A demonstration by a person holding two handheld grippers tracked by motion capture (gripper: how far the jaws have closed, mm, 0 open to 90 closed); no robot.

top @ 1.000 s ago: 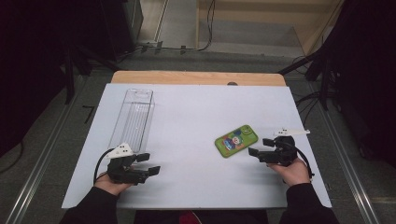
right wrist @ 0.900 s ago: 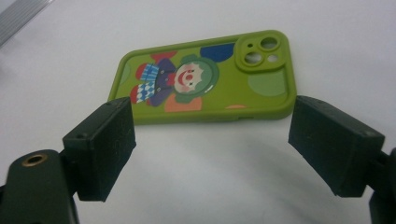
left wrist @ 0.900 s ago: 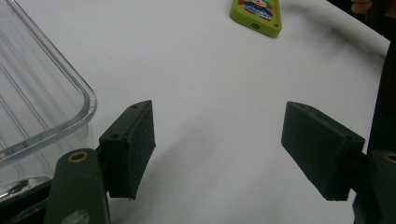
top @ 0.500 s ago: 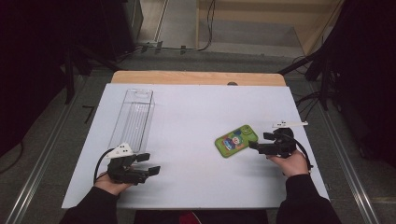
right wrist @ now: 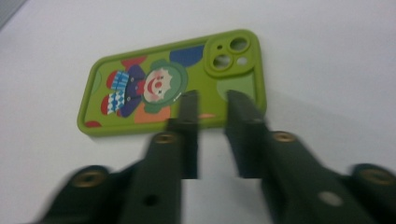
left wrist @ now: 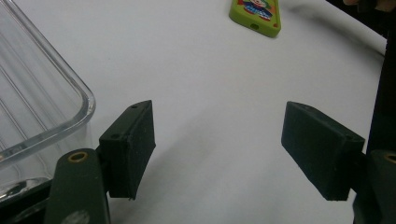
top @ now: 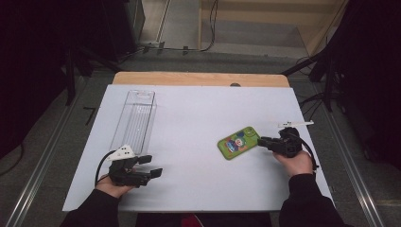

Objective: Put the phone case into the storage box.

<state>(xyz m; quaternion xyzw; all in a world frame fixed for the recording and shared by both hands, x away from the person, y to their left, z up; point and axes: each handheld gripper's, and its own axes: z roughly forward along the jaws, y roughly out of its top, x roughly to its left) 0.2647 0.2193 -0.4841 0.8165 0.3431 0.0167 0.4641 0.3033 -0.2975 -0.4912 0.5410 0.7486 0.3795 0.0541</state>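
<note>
A green phone case (top: 239,142) with a clown picture lies flat on the white table, right of centre. My right gripper (top: 262,141) points at its right end. In the right gripper view the case (right wrist: 154,88) lies just ahead, and the right gripper (right wrist: 212,95) has its tips over the case's near edge. Its jaws have just been closing and stand almost together, with a slim gap and nothing between them. My left gripper (top: 153,165) rests open at the front left, and its own view shows the left gripper (left wrist: 219,121) wide apart over bare table.
A long clear plastic container (top: 135,118) stands at the back left, its near corner (left wrist: 32,93) right beside the left jaw. The white tabletop (top: 198,109) ends at a wooden strip (top: 198,78) at the far side. Dark stands and cables surround the table.
The right gripper's jaws have gone from wide apart to nearly together beside the phone case. The left hand and its gripper have stayed put.
</note>
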